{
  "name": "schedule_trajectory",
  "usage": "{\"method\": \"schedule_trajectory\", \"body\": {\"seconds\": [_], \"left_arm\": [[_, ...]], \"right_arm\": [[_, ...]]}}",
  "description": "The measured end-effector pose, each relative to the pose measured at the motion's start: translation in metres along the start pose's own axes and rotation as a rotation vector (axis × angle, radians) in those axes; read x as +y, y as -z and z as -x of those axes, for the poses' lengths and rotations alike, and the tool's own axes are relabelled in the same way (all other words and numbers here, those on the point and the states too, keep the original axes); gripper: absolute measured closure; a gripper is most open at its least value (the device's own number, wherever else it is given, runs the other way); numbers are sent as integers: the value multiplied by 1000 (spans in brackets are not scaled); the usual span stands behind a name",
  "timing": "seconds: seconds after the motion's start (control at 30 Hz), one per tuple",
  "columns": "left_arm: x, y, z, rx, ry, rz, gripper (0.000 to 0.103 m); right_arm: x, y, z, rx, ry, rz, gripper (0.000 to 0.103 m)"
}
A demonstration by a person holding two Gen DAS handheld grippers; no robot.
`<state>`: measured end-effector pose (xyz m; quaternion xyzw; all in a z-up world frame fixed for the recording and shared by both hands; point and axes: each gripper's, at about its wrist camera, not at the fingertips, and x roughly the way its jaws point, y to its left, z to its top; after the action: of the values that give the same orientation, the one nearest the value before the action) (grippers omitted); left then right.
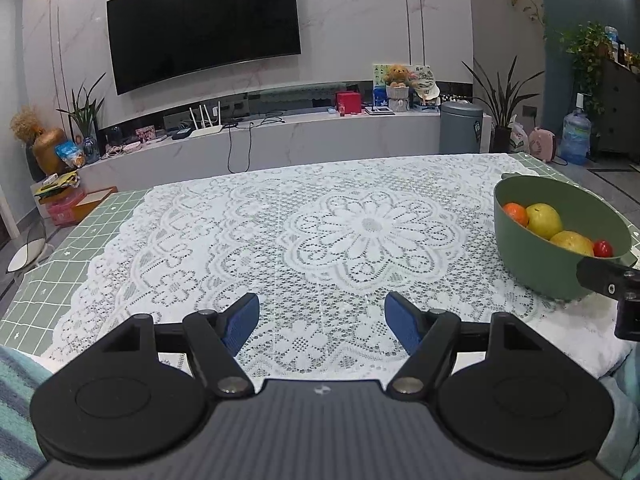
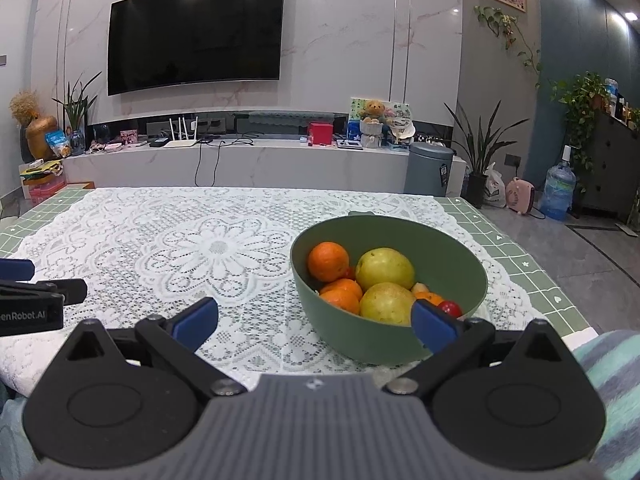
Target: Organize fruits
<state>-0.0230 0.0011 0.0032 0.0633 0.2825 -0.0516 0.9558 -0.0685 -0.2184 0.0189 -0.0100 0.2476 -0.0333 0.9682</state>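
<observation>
Fruits are collected in a green bowl (image 2: pixel 460 268) standing on the right portion of the bench (image 2: pixel 552 280), on a white lace cloth (image 2: pixel 208 248) laid over a green grid-patterned cover. Contents visible from the right wrist view, near to far: a small red fruit (image 2: pixel 452 308) at the near rim, a yellow pear (image 2: pixel 386 304) beside it, orange citrus pieces (image 2: pixel 342 294) to its left, a second yellow pear (image 2: pixel 384 268) behind, and a whole orange (image 2: pixel 328 261) toward the far left wall of the bowl. A pale fruit piece between the pears is too obscured to identify. All fruits rest inside the bowl.

Right gripper (image 2: pixel 316 322): fingers wide apart, holding nothing. The blue-padded left finger (image 2: pixel 196 320) hangs over the lace cloth; the right finger (image 2: pixel 434 326) overlaps the bowl's near rim in this view, and contact cannot be determined.

Left gripper (image 1: pixel 322 326): fingers apart, holding nothing, positioned above the lace cloth near the front bench edge, left of the bowl and well apart from it.

Beyond the bench: a low white media shelf (image 2: pixel 240 160) carrying a router and a red box, a grey bin (image 2: pixel 428 168), potted plants, and a wall-mounted television (image 2: pixel 196 34).
</observation>
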Motion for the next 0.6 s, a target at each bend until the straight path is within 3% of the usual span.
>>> {"method": "schedule_trajectory", "body": {"seconds": [0.6], "left_arm": [[2, 0, 2, -1, 9, 3, 19]], "right_arm": [[0, 2, -4, 20, 2, 2, 4]]}}
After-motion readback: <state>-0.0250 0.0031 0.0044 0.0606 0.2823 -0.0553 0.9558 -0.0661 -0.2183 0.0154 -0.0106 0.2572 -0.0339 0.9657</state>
